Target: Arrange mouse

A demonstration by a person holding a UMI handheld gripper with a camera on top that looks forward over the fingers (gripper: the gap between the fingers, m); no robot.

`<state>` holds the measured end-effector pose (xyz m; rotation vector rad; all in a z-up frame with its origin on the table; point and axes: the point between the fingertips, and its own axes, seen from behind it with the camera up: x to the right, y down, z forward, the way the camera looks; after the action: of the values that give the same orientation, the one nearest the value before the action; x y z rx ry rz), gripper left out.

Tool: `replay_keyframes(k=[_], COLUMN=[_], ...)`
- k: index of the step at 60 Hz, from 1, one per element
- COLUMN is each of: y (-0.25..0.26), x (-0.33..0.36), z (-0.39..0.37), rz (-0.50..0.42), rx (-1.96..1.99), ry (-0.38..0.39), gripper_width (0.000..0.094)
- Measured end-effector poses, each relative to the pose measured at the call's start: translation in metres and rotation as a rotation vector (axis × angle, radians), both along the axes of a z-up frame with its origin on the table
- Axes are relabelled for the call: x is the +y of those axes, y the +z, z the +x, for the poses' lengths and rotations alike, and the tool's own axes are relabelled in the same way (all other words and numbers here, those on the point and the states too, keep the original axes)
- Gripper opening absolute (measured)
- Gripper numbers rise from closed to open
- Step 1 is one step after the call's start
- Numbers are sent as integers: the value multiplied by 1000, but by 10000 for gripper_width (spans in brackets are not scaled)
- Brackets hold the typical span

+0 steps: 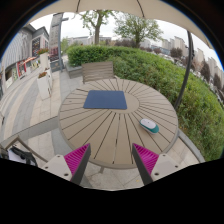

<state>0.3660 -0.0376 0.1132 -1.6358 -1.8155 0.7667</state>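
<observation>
A round wooden slatted table stands ahead of my gripper. A dark blue mouse pad lies on its middle, toward the far side. A white mouse with a teal top lies near the table's right edge, apart from the pad. My gripper is open and empty, held back from the table's near edge. Its two fingers with magenta pads are spread wide, and nothing stands between them.
A wooden chair stands behind the table. A green hedge and grass run along the right, with a thin tree trunk. Paved ground and a building lie to the left.
</observation>
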Motion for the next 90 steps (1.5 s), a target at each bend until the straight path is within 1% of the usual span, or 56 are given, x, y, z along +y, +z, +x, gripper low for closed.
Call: replay_keyframes(k=[7,13,19,27,34,47,52,59,64,68,73,77,81,86,87,88,89,90], y=[-4,-32,-56,-78,-82,-108,-120,-124,-125,-127,-129,-132,-132,-132,-132,-132,-131,-132], x=[32,88,135,172,189,200,205,205,210,214,216,218,218,215,215,214,213,215], z=[4,-13,-24,-49,-74,-122,-142,-172,-192,-205,-213,-216,-216,-215,-215,-216,-216,-216], rz=[43,75,112,78,50,89,103,53,42,28,-13,-32,-27,-32,-29,-21,-12,1], rx=[1,10,24,60,95,98,87,77,67,55,27,15,11,5,3,2,-4,-9], ry=[-94,-165,-193,-211,-202,-143,-131,-133,-140,-160,-189,-191,-183,-174,-168,-158,-141,-139], gripper_width=[851,853,859,855,854,853,854,854,852,851,852,848,833,781,734,647,480,456])
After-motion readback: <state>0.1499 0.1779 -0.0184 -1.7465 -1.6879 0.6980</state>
